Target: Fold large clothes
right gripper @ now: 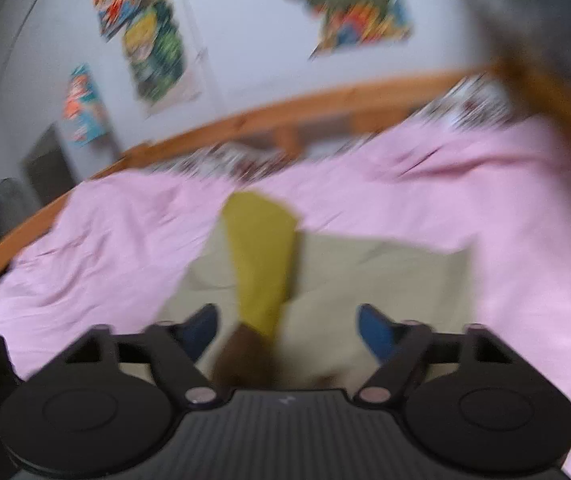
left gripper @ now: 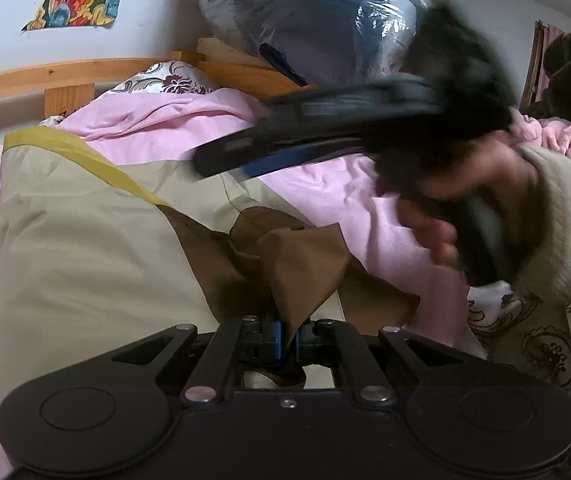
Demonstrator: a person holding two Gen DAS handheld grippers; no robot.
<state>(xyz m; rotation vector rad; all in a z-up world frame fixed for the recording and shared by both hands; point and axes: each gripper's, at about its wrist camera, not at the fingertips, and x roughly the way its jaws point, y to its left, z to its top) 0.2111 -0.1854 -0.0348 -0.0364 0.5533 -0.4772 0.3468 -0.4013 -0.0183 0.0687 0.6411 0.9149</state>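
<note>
Left tongs (left gripper: 290,338) pinch the jacket (left gripper: 85,248); right tongs (right gripper: 287,330) spread.

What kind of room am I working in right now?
Most likely a bedroom: a wooden bed frame with a pink sheet, a patterned pillow, and colourful posters on the wall.
</note>
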